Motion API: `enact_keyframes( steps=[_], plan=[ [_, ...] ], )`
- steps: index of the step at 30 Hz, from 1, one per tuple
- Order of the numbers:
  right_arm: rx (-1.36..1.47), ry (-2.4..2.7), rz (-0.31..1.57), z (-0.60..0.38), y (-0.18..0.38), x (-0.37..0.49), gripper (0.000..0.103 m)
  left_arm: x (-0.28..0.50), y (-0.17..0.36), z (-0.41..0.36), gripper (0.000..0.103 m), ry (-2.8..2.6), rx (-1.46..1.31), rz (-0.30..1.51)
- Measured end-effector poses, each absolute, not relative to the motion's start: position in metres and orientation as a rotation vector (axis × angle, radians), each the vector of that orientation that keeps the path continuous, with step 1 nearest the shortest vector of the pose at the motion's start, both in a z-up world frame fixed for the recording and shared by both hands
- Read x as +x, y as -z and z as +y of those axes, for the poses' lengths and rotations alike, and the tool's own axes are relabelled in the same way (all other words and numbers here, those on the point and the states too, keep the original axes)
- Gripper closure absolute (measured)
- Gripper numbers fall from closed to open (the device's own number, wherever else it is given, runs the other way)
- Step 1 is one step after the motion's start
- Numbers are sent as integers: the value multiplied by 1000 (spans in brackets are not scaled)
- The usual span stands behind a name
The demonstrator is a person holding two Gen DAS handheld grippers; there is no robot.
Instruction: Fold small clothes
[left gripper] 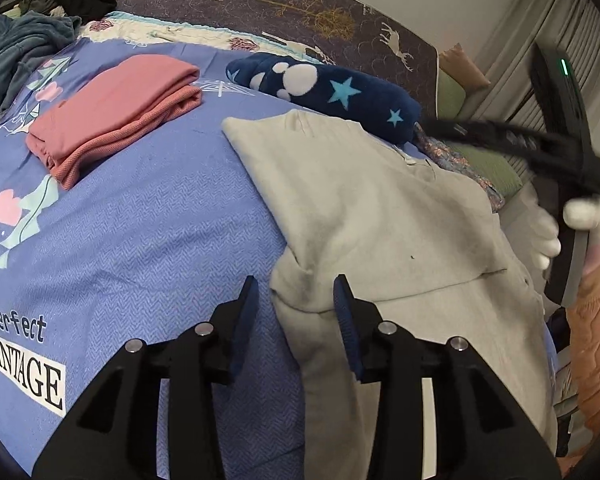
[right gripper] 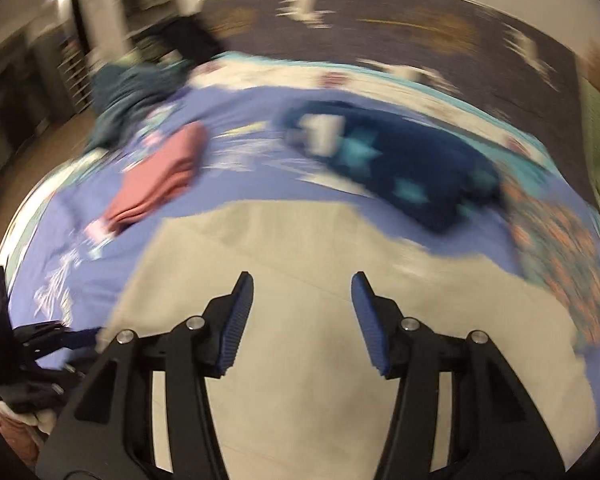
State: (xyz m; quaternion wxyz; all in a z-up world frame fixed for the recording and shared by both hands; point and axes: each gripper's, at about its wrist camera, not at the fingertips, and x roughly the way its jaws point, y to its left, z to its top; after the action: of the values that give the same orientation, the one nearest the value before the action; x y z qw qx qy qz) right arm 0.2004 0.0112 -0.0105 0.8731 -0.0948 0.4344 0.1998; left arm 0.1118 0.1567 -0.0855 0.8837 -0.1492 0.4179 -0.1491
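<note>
A pale grey garment (left gripper: 380, 216) lies partly folded on the blue bedspread (left gripper: 140, 240). My left gripper (left gripper: 296, 300) hangs open over its near left fold; a bump of the cloth sits between the jaws, and the pads do not press it. In the blurred right wrist view, my right gripper (right gripper: 302, 300) stands open above the flat grey garment (right gripper: 300, 380) with nothing between its fingers. A white-gloved hand (left gripper: 580, 216) holds that gripper at the garment's right side. A folded pink garment (left gripper: 116, 112) lies at the far left.
A navy fleece piece with stars and a paw print (left gripper: 340, 96) lies behind the grey garment. A heap of dark and teal clothes (left gripper: 40, 28) sits at the far left corner. A deer-print cover (left gripper: 300, 8) runs along the back. An orange quilted sleeve (left gripper: 596, 340) is at the right.
</note>
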Motion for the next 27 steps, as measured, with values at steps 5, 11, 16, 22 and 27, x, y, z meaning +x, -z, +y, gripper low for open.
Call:
enact_keyframes(
  steps=[5, 11, 16, 22, 27],
  plan=[
    [-379, -539, 987, 139, 41, 225, 52, 120, 85, 160, 63, 316, -315, 870],
    [-496, -476, 1087, 186, 90, 257, 98, 133, 89, 162, 92, 353, -341, 892],
    [-297, -488, 997, 176, 65, 280, 102, 128, 87, 173, 94, 270, -396, 919],
    [-173, -531, 1027, 156, 70, 293, 102, 116, 84, 176, 86, 263, -355, 883],
    [-131, -638, 960, 106, 31, 241, 95, 84, 78, 190, 67, 356, -419, 863]
  ],
)
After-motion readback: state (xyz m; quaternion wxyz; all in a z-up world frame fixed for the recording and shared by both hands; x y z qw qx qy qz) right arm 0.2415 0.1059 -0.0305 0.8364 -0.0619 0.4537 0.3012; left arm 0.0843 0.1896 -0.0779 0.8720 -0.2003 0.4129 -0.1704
